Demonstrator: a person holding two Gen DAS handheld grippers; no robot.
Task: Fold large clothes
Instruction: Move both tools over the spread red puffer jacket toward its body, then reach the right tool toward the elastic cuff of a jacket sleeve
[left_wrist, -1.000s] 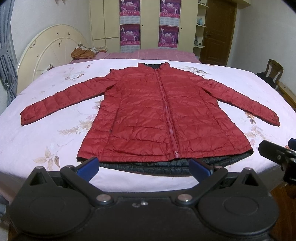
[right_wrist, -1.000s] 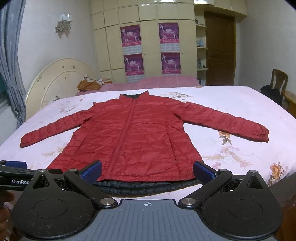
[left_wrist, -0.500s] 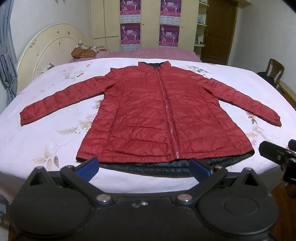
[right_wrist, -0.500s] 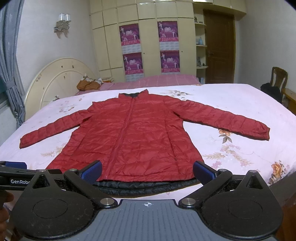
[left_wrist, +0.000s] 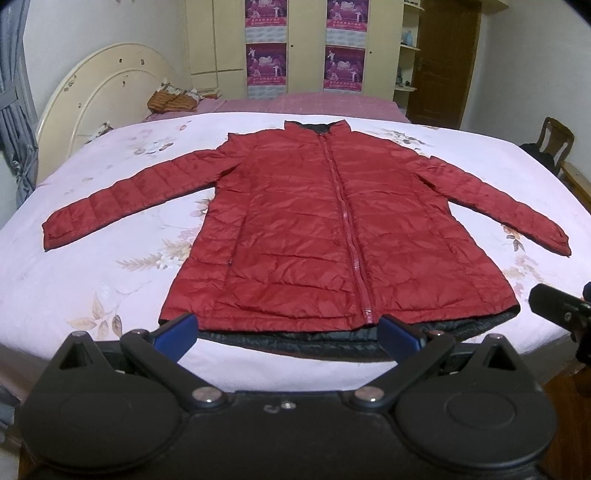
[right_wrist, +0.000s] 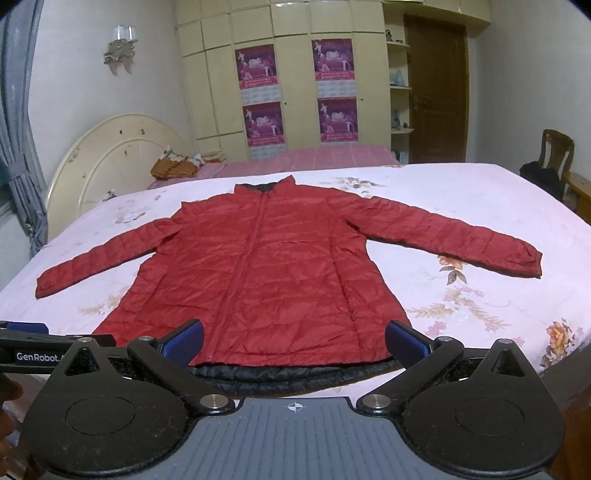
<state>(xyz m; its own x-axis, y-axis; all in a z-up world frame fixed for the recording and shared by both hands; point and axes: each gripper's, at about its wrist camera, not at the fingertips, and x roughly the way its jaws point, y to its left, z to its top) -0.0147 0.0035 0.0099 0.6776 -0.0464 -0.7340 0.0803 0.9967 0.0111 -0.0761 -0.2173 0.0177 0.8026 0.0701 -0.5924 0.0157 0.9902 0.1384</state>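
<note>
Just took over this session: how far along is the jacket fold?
Done: the red jacket lies flat on the bed, zipped, both sleeves spread out. In hand: nothing; the left gripper and right gripper are open near the hem, not touching it. Left: every fold, so sleeves in, then the body.
</note>
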